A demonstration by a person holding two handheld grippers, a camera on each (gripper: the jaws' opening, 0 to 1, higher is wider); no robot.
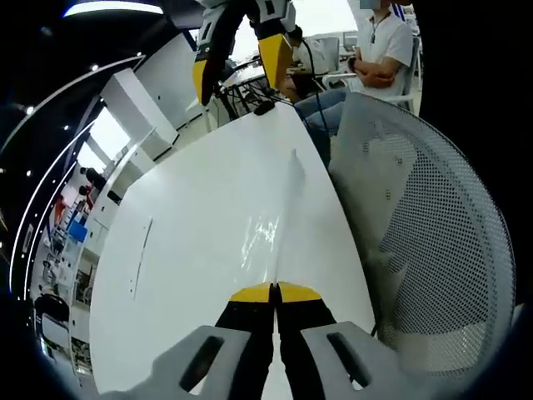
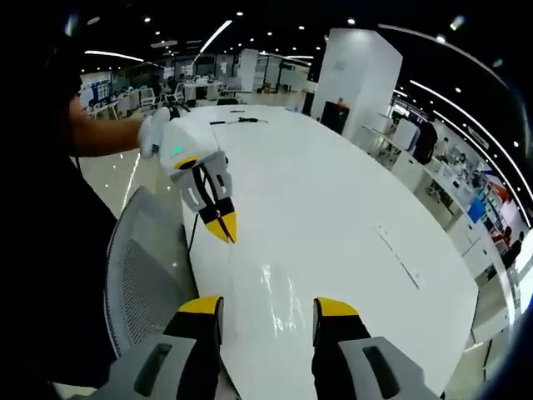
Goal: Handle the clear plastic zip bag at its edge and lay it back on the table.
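L gripper (image 1: 275,292) pressed together, pinching bag (image 1: 279,225) by its edge, bag stretched out over tabletop (image 1: 191,250). R gripper (image 2: 268,307) spread, holding nothing. Step looks like mid-handling; next prob lower bag flat & let go. Clear film hard to see, far edge indistinct. Mesh chair (image 1: 433,250) just beside tabletop.

I am looking all around the room, and nothing here is showing words, numbers, brand names or signs that I can read. The far shelves and desks are looking too small and blurry to make out any writing on them.
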